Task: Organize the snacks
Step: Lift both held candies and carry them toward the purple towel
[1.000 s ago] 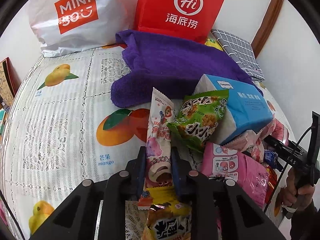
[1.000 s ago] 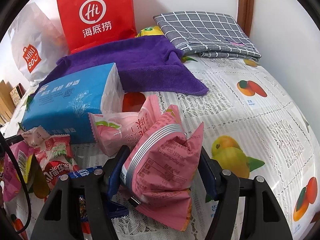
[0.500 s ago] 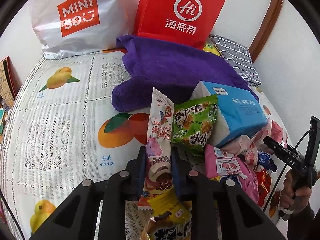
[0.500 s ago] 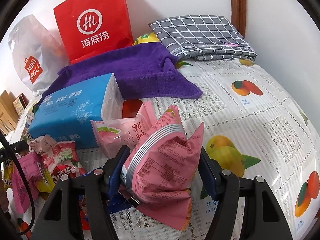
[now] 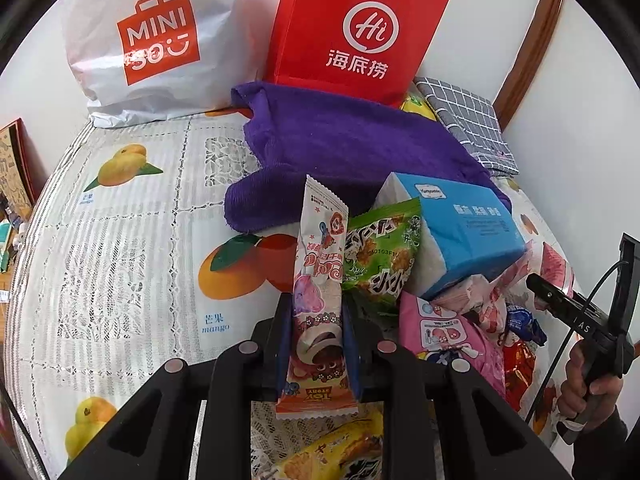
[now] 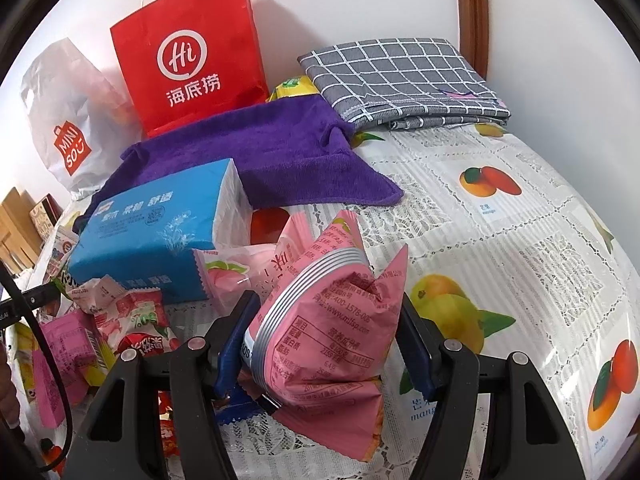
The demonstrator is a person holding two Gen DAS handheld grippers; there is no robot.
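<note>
My left gripper (image 5: 314,316) is shut on a long white and pink snack packet (image 5: 318,280) and holds it upright above the table. My right gripper (image 6: 326,320) is shut on a puffy pink snack bag (image 6: 328,332), lifted over the tablecloth. A pile of snacks lies by a blue tissue pack (image 5: 460,232): a green packet (image 5: 380,256), a pink packet (image 5: 444,332) and a pink peach packet (image 6: 240,272). The right gripper also shows in the left wrist view (image 5: 560,300).
A red paper bag (image 5: 356,28) and a white MINISO bag (image 5: 156,40) stand at the back wall. A purple towel (image 5: 344,148) and a folded grey checked cloth (image 6: 400,80) lie behind the pile. The fruit-print tablecloth (image 5: 120,240) covers the table.
Both grippers have risen and drawn back a little with their packets held. The snack pile sits lower and farther in both views.
</note>
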